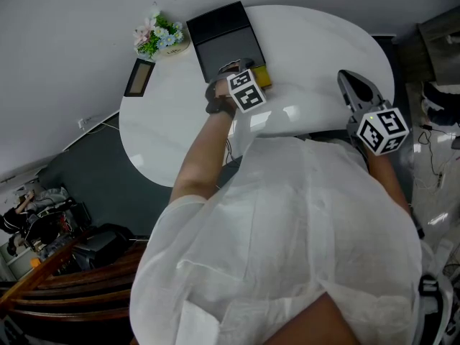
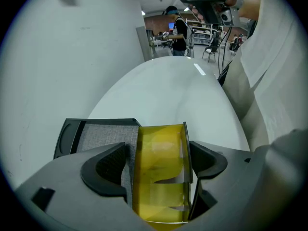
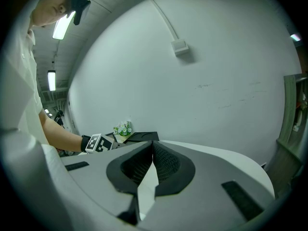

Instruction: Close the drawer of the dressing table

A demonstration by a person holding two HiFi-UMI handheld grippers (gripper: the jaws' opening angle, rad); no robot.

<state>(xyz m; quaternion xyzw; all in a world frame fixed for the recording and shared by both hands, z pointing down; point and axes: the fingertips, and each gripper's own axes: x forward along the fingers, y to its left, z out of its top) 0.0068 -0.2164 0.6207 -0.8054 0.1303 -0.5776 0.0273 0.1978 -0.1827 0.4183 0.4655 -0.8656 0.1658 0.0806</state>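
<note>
The white oval dressing table (image 1: 309,42) fills the upper head view; its drawer is hidden below my body. My left gripper (image 1: 243,69) is shut on a yellow translucent block (image 2: 161,167), held just over the table beside a black tray with grey lining (image 1: 223,38). In the left gripper view both pads (image 2: 109,170) press the block's sides, and the tray (image 2: 103,136) lies to their left. My right gripper (image 1: 353,85) hovers over the table's right part, its jaws shut with nothing between them (image 3: 153,150).
A small bunch of flowers (image 1: 159,36) stands at the table's back left, near the wall. A dark flat rectangle (image 1: 139,77) lies on the left part of the top. Dark floor and clutter lie to the lower left, and shelving stands at the right.
</note>
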